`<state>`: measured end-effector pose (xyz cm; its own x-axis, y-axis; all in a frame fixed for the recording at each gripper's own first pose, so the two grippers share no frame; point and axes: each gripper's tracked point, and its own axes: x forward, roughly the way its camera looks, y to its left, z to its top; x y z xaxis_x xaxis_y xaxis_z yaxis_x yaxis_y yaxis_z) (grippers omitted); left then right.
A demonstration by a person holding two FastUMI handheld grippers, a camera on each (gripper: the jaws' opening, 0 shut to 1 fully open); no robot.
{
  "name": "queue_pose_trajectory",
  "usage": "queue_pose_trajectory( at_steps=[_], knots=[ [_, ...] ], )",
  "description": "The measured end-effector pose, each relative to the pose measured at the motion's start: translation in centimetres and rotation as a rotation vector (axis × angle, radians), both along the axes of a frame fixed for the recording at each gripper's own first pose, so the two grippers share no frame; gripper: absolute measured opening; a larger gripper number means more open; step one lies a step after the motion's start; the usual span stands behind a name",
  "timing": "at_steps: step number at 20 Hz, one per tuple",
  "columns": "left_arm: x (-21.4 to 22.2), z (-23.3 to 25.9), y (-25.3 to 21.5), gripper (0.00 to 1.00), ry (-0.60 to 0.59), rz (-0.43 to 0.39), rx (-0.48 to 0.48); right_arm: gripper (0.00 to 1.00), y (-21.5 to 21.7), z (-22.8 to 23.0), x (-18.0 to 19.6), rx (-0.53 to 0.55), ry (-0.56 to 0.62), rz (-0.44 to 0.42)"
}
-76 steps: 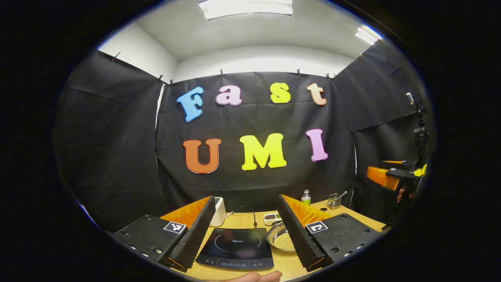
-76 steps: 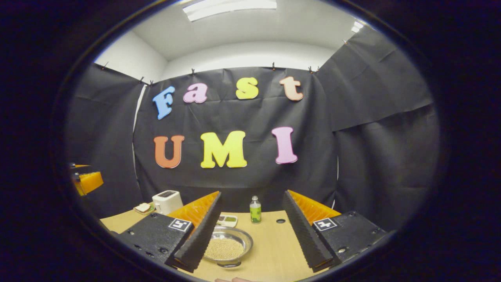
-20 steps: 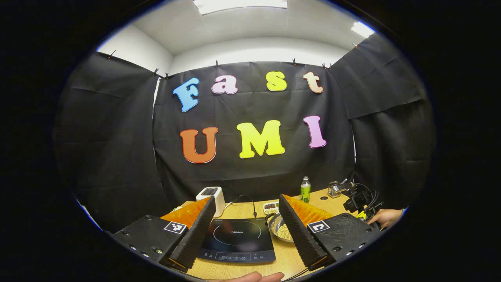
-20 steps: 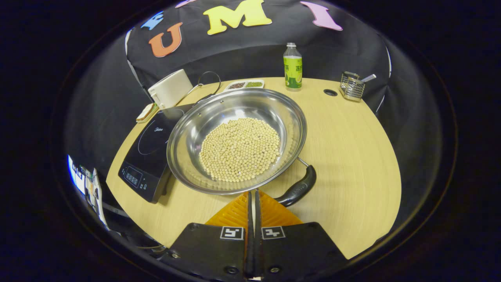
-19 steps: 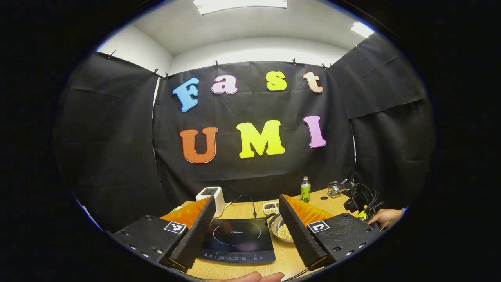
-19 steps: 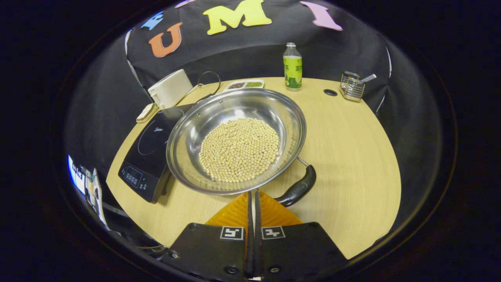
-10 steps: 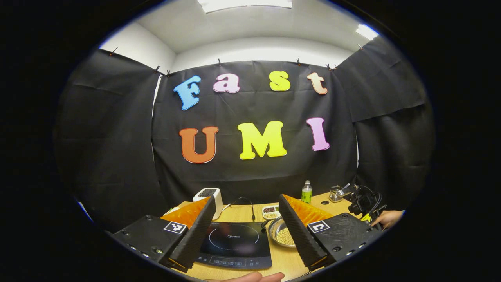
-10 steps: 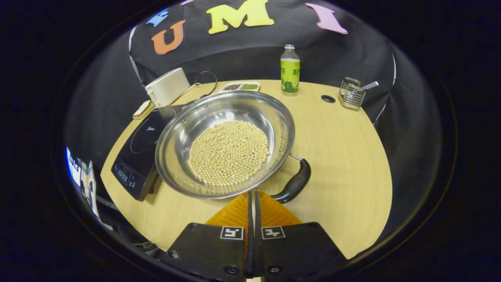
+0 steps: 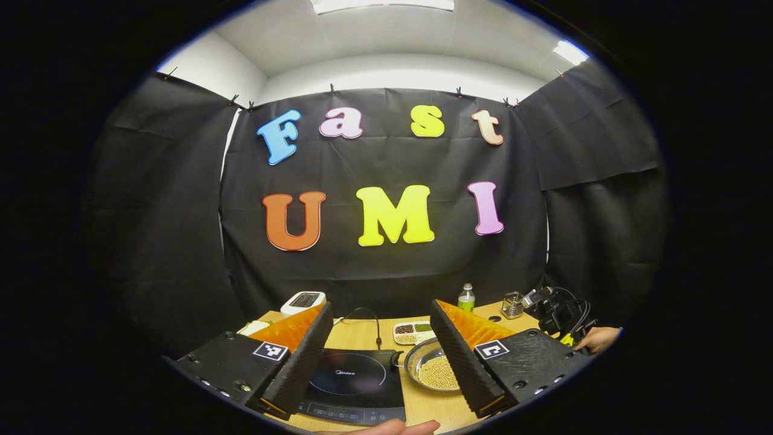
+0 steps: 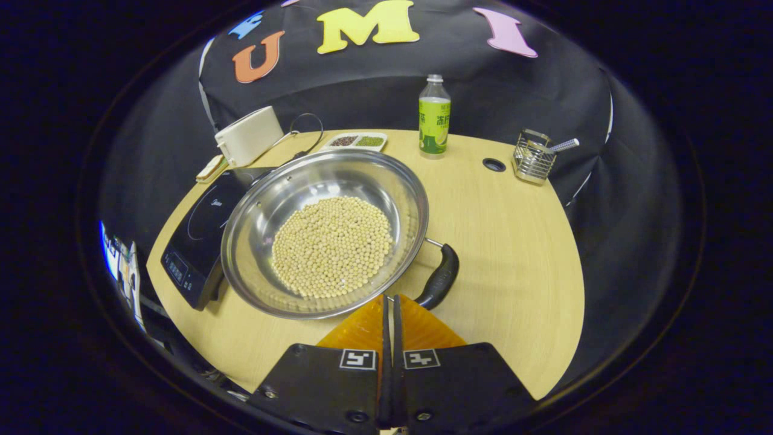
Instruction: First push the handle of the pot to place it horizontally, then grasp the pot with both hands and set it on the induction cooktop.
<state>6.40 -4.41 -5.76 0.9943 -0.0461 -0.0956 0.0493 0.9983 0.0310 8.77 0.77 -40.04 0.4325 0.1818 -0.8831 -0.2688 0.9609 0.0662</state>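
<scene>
Currently, the shallow round stainless-steel pot [image 10: 326, 232] sits on the light wooden table [image 10: 513, 254], just right of the flat black induction cooktop [image 10: 199, 232], with its left rim overlapping the cooktop's right edge. The pot's inner wall is polished and reflective, and a single layer of pale round beans [image 10: 332, 244] covers its bottom. A short black handle [image 10: 438, 277] on a thin metal stem projects from the near right rim and points diagonally toward the camera, not level with the table edge.

In the right gripper view, the right gripper [image 10: 389, 302] has its two fingers pressed together with nothing between them; the tips sit at the pot's near rim, just left of the handle's end.

In the left gripper view, the left gripper [image 9: 380, 356] is held above the table with fingers spread wide apart, holding nothing; the cooktop [image 9: 353, 383] and pot [image 9: 432, 371] appear between them.
</scene>
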Motion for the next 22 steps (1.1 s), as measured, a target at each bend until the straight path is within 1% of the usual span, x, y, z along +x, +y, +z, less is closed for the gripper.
queue_pose_trajectory(
  at_steps=[2, 3, 4, 5, 6, 7, 8, 9, 12, 14, 15, 16, 18, 22],
  knots=[
    [1.0, -0.5, -0.1, 0.96, 0.005, 0.001, -0.003, 0.04, -0.5, -0.2, 0.7, 0.007, 0.007, -0.005],
    [1.6, -0.8, -0.2, 0.96, 0.011, 0.000, -0.003, 0.01, -0.7, -0.2, 1.0, 0.008, 0.006, -0.007],
    [2.0, -1.1, -0.4, 0.96, 0.019, 0.000, -0.003, 0.04, -0.9, -0.3, 1.5, 0.004, 0.003, -0.007],
    [2.6, -1.5, -0.4, 0.96, 0.028, 0.001, -0.003, 0.01, -1.2, -0.3, 1.9, -0.001, -0.003, -0.004],
    [3.2, -2.1, -0.4, 0.96, 0.040, 0.004, -0.002, 0.04, -1.4, -0.3, 2.5, -0.008, -0.012, 0.000],
    [3.8, -2.6, -0.5, 0.96, 0.053, 0.004, 0.000, 0.04, -1.7, -0.4, 2.8, -0.013, -0.017, 0.001],
    [4.5, -3.2, -0.5, 0.96, 0.066, 0.004, 0.002, 0.01, -1.8, -0.4, 3.1, -0.017, -0.021, 0.002],
    [5.0, -3.9, -0.6, 0.96, 0.082, 0.002, 0.002, 0.04, -1.9, -0.5, 3.3, -0.021, -0.024, 0.006],
    [6.7, -6.2, -0.8, 0.96, 0.142, 0.000, -0.018, 0.04, -2.3, -0.5, 4.1, -0.036, -0.040, 0.019],
    [7.7, -7.3, -0.8, 0.96, 0.167, 0.003, -0.023, 0.04, -2.5, -0.6, 4.6, -0.032, -0.040, 0.010],
    [8.2, -7.7, -0.7, 0.96, 0.173, 0.007, -0.020, 0.01, -2.5, -0.7, 4.6, -0.031, -0.040, 0.012],
    [8.8, -8.3, -0.9, 0.96, 0.179, 0.004, -0.016, 0.04, -2.6, -0.6, 4.8, -0.030, -0.042, 0.011],
    [9.8, -10.0, -1.3, 0.96, 0.208, -0.008, -0.026, 0.04, -2.7, -0.5, 4.9, -0.026, -0.048, 0.004],
    [11.2, -14.1, -2.3, 0.96, 0.302, -0.027, -0.033, 0.04, -3.1, 1.3, 5.7, -0.034, -0.130, -0.018]
  ],
)
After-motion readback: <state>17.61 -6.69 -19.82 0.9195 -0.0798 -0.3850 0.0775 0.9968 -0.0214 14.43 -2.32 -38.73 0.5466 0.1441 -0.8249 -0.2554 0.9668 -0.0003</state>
